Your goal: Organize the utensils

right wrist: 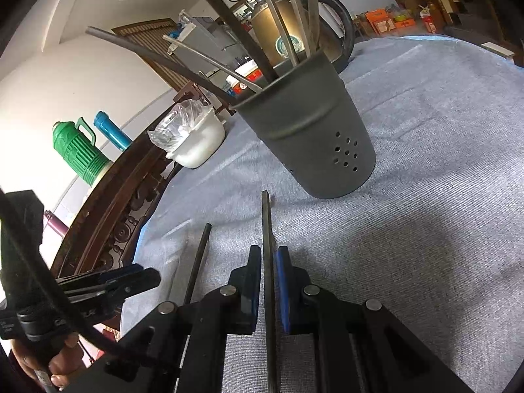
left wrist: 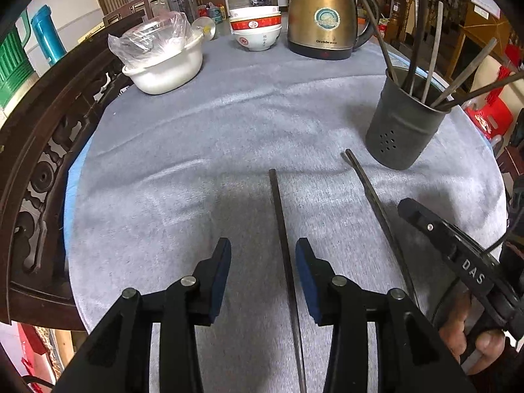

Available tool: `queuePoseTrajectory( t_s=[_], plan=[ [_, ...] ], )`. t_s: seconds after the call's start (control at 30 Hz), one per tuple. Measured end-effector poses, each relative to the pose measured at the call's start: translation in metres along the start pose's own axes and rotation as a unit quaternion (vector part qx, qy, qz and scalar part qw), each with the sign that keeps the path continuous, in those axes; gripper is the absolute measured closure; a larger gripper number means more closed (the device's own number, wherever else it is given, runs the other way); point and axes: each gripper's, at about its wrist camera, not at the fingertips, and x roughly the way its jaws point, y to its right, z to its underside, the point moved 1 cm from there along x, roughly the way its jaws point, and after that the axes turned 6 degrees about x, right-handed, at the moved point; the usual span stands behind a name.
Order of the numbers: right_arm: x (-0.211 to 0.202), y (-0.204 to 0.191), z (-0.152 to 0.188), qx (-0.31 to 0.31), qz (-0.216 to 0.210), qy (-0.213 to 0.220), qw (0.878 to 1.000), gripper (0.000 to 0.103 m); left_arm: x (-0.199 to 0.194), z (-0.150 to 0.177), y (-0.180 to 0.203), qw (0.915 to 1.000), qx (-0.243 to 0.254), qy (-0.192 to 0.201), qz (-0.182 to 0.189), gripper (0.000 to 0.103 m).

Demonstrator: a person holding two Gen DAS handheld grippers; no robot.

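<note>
Right gripper (right wrist: pixel 269 262) clamps a chopstick (right wrist: pixel 267 229) beside chopstick-filled holder (right wrist: pixel 311 137).

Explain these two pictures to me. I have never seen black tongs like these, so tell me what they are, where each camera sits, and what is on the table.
A person holds a two-fingered tool in each hand, with a camera on each looking along its fingers. In the left view, the left tool is open over a chopstick lying on the grey cloth. In the right view, the right tool is shut on another chopstick. A grey holder already has several. Behind stand a kettle, bowls and a white pot.
</note>
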Motion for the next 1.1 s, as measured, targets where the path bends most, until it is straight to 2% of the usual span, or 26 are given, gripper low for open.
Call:
queuePoseTrajectory(
  t_s=[0.3,0.53,0.77,0.9,1.1],
  plan=[
    [-0.001,0.002,-0.001,0.003,-0.001,0.001,1.0,0.089,-0.005,-0.004,0.005,1.0,0.003,-0.001,0.003,0.06],
    [-0.001,0.003,0.0,0.003,-0.001,-0.003,1.0,0.089,0.009,-0.018,0.001,0.9998,-0.007,-0.001,0.017,0.06],
    [-0.002,0.008,0.0,0.018,-0.003,-0.016,1.0,0.089,0.023,-0.03,-0.002,0.9988,-0.007,0.008,0.048,0.06],
    [-0.007,0.008,0.003,0.01,0.026,-0.032,0.999,0.089,0.028,-0.029,-0.009,0.9976,-0.008,0.016,0.067,0.06],
    [-0.009,-0.004,0.006,0.006,0.043,-0.057,0.997,0.089,0.031,-0.017,-0.024,0.9948,-0.014,0.015,0.1,0.06]
  ],
)
